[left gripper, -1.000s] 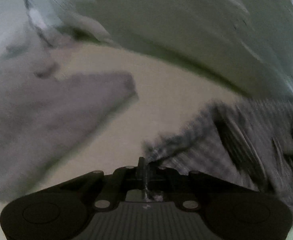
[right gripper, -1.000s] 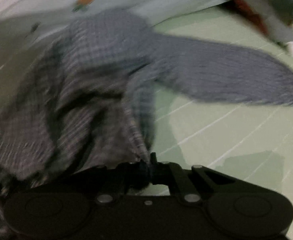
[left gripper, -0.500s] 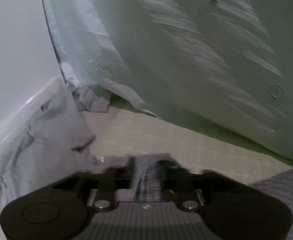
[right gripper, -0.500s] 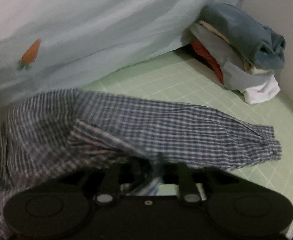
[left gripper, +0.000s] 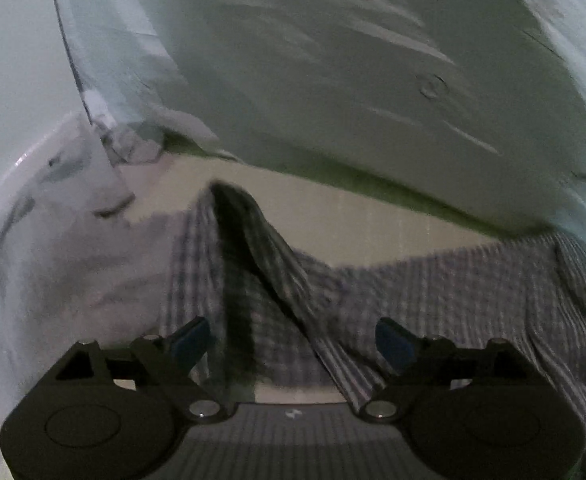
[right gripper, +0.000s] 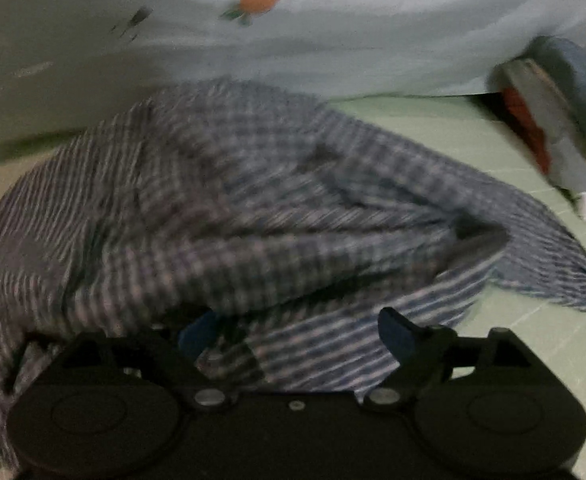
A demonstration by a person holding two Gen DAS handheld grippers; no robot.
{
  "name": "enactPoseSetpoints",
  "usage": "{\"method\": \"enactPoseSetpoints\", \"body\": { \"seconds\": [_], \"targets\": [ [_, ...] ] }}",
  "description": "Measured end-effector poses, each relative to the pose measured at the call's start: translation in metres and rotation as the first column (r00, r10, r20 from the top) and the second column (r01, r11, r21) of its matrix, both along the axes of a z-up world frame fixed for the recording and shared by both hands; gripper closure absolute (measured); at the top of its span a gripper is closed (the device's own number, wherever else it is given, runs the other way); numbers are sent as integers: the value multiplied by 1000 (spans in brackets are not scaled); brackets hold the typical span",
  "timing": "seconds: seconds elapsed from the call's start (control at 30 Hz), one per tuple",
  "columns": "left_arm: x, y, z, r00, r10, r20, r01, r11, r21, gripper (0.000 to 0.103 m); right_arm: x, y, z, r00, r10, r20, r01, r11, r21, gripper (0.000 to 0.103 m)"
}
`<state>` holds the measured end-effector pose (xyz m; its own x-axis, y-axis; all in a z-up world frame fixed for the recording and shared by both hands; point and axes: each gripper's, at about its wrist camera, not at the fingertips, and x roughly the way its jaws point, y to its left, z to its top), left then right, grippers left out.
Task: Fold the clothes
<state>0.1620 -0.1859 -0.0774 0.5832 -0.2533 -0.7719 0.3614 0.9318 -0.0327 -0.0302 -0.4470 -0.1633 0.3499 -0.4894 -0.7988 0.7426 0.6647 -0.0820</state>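
Checked blue-and-white cloth fills my left wrist view: the shirt [left gripper: 433, 292] lies rumpled on the pale mat [left gripper: 373, 224], one fold rising in a ridge between the spread fingers of my left gripper [left gripper: 293, 338], which pinch nothing. Through my right wrist camera the shirt heaps on the green mat [right gripper: 533, 344], a sleeve trailing right; my right gripper [right gripper: 297, 330] stands wide apart, fabric draped over its left finger. A clothes pile [right gripper: 553, 128] sits far right.
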Motion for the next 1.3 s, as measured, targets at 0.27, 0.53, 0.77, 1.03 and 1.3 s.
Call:
{"method": "enactPoseSetpoints", "body": {
  "seconds": [0.27, 0.53, 0.77, 1.03, 1.3],
  "targets": [
    [-49, -4, 4, 998, -55, -26, 55, 998, -11, 13, -1, 7, -16, 993, 112, 25, -113, 992, 54, 67],
    [-80, -13, -4, 994, -77, -81, 74, 996, -43, 13, -63, 1, 6, 995, 12, 95, -16, 999, 41, 100],
    [-82, -29, -28, 978, -71, -194, 55, 995, -85, 14, -131, -26, 21, 978, -193, 83, 189, 980, 57, 100],
    [-71, -44, -51, 953, -60, -296, 29, 994, -106, 29, -148, -50, 24, 942, -313, 121, 301, 947, 113, 40],
    [-52, -39, -48, 956, -63, -288, 33, 994, -108, 100, -115, -67, 13, 956, -279, 88, 264, 953, 148, 32]
  ]
}}
